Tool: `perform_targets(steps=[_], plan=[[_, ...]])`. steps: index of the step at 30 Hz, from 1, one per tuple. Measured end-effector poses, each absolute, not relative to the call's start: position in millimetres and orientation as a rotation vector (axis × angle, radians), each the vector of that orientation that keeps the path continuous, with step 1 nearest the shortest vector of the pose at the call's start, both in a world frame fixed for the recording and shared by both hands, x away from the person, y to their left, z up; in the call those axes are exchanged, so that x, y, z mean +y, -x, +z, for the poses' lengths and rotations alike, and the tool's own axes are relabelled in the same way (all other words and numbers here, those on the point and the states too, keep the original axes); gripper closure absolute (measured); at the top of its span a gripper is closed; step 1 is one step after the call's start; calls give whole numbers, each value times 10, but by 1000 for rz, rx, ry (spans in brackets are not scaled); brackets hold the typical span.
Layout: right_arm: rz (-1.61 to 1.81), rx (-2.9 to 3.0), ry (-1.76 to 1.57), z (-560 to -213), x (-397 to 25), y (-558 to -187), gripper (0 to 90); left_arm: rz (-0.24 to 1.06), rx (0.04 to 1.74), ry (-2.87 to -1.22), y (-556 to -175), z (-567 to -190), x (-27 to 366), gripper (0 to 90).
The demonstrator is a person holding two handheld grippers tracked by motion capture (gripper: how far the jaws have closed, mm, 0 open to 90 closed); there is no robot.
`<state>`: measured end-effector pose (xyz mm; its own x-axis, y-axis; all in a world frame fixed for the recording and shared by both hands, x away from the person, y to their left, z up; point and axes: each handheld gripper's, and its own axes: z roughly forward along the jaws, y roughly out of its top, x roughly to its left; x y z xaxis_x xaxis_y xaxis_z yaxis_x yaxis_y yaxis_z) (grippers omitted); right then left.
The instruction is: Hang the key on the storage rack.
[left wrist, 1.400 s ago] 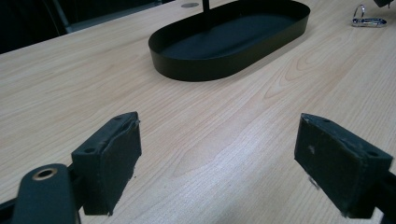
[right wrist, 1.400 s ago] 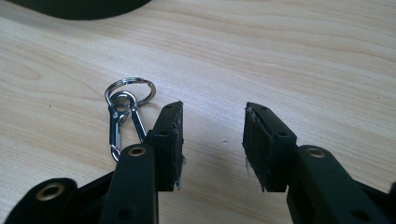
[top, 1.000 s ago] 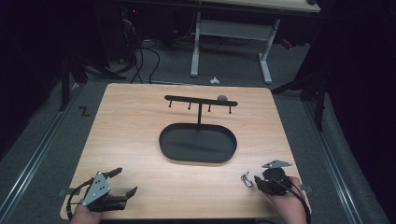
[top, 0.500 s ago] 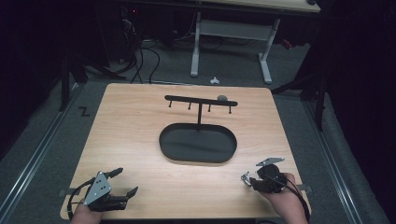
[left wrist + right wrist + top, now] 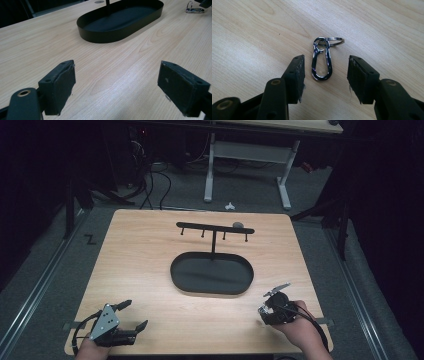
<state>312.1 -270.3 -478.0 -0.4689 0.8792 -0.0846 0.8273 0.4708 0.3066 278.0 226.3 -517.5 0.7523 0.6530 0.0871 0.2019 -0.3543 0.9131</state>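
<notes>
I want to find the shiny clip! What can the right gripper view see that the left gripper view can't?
The right gripper view looks straight down at the silver clip lying flat on the table, its small split ring hooked on, between the right gripper's open jaws, which do not touch it. The left gripper view shows the black oval tray and the left gripper's wide-open jaws, with the clip far off at the top corner. Both show the wooden table.

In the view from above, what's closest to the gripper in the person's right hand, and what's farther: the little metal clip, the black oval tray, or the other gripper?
From the right gripper:
1. Metal clip, on the table right between its jaws.
2. Black oval tray, at the table's middle, toward the person's left and farther away.
3. Left gripper, by the opposite near corner.
</notes>
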Motion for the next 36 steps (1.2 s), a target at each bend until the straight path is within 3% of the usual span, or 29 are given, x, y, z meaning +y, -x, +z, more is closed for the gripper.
perform_targets(steps=[12,26,36], plan=[[180,2623,-1473,-4825,-2598,-3319,534,542,652,-1915,-2782,-5175,2259,152],[103,2682,-1461,-4870,-2551,-3463,673,542,652,-1915,-2782,-5174,2259,152],[80,2715,-1485,-4873,-2570,-3518,648,540,649,-1916,-2782,-5174,2254,152]])
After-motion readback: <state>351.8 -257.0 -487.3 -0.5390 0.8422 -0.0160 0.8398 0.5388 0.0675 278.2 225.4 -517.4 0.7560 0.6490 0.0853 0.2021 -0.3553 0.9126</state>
